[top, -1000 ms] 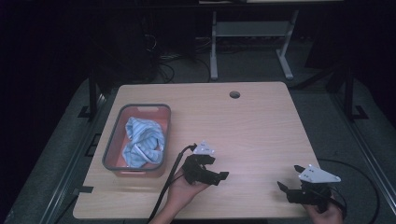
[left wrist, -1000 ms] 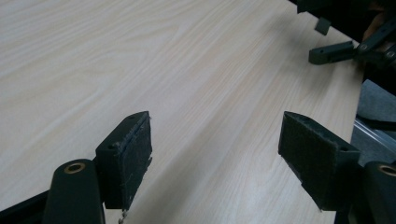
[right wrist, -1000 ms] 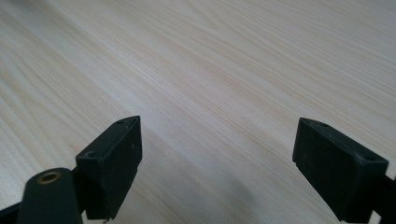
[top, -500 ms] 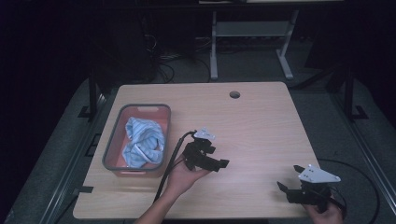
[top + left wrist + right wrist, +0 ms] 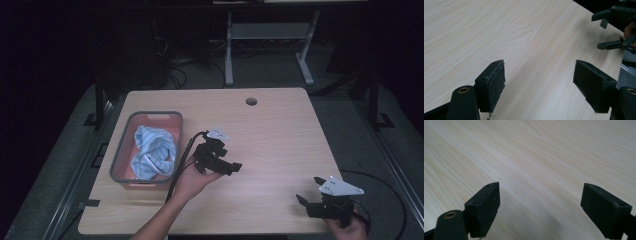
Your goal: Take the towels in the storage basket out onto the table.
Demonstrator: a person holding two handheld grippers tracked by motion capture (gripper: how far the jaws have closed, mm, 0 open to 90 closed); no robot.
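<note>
A grey tray with a red floor (image 5: 122,142) stands at the table's left and holds a crumpled light-blue striped cloth (image 5: 152,150). My left gripper (image 5: 231,166) hovers just right of the tray, jaws pointing right, open and empty; in the left gripper view its gap (image 5: 539,80) frames bare wood. My right gripper (image 5: 306,202) sits near the front right corner, also open and empty, over plain tabletop (image 5: 540,202). It appears far off in the left gripper view as the right gripper (image 5: 610,27).
The light wooden table (image 5: 280,140) has a round cable hole (image 5: 251,101) near its far edge. A black cable (image 5: 182,160) trails from the left gripper past the tray. A metal stand (image 5: 270,35) stands on the dark floor behind.
My left gripper has moved forward and up the table, away from the front edge, staying beside the tray. The right gripper has held still.
</note>
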